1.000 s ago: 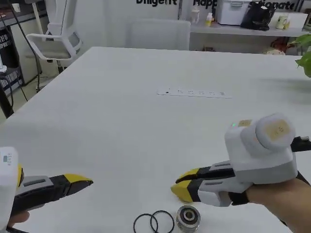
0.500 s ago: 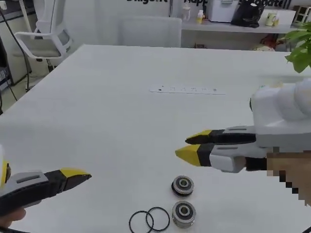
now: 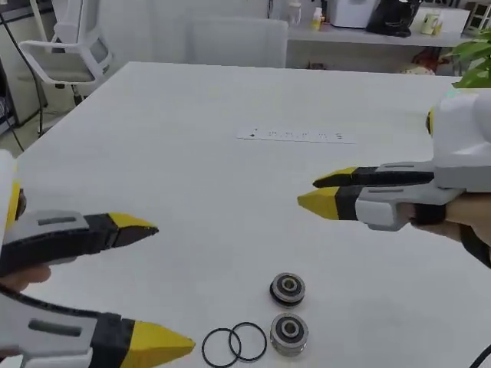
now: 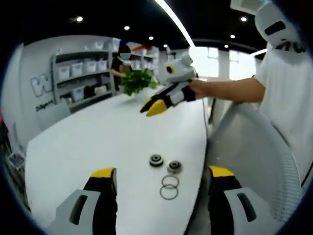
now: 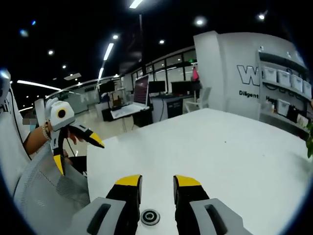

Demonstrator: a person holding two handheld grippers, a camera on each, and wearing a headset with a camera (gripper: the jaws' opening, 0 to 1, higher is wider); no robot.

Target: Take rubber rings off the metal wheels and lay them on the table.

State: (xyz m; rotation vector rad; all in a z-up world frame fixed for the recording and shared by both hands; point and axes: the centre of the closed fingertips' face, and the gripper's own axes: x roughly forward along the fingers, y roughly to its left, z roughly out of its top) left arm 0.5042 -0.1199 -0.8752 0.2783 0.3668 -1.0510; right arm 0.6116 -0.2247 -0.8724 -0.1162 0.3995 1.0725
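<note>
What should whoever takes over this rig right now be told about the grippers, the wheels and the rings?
Left gripper: open wide, empty, at the near left.
Right gripper: slightly open, empty, raised beyond the wheels.
Two round metal wheels sit close together on the white table: the farther wheel and the nearer wheel.
Done: two thin black rubber rings lie touching on the table, left of the nearer wheel.
Left: the farther wheel's dark rim may be a ring, but I cannot tell. Check both wheels.
</note>
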